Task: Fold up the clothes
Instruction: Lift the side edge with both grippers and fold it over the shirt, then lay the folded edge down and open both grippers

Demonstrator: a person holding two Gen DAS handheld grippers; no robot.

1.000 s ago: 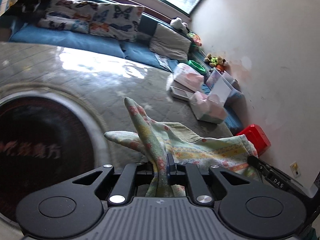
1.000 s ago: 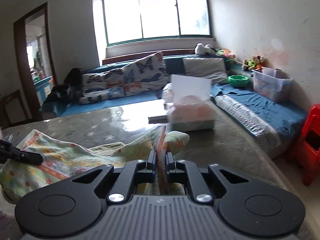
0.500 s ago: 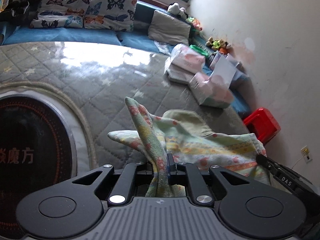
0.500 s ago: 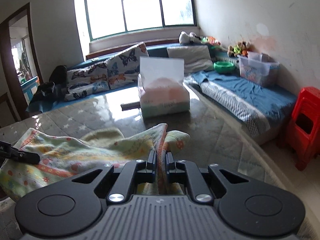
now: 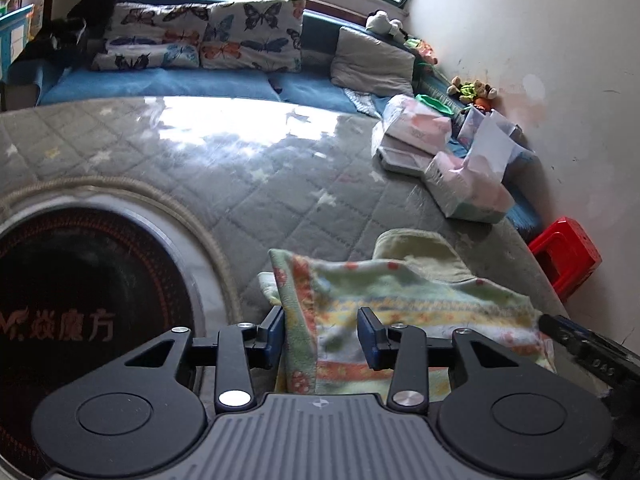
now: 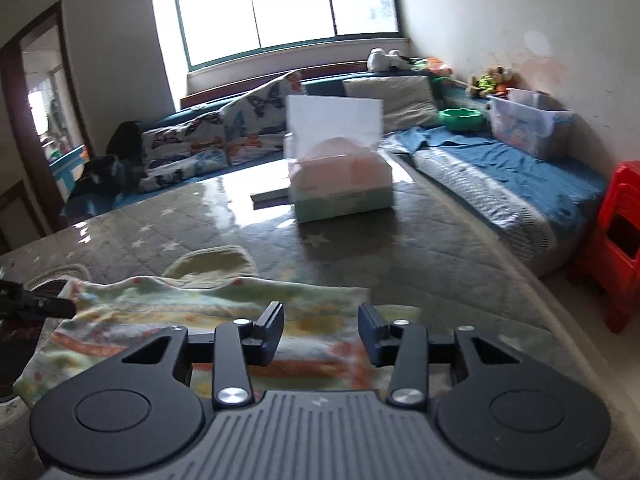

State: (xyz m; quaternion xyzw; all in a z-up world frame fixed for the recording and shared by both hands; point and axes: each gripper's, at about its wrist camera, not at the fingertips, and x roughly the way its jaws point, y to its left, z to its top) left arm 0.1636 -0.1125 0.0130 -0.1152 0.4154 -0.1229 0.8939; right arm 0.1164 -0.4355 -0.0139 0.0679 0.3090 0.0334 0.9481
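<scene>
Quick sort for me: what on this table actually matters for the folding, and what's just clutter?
Job:
- garment, lying on the quilted table
- left claw and right claw, jaws opening, pads off the cloth

Clutter:
- tissue box farther back on the table
- butterfly pillows
- green bowl
- clear bin
- red stool

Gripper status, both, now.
Left gripper: jaws opening, patterned cloth between them, not gripped.
Right gripper: jaws opening over the same cloth, released.
</scene>
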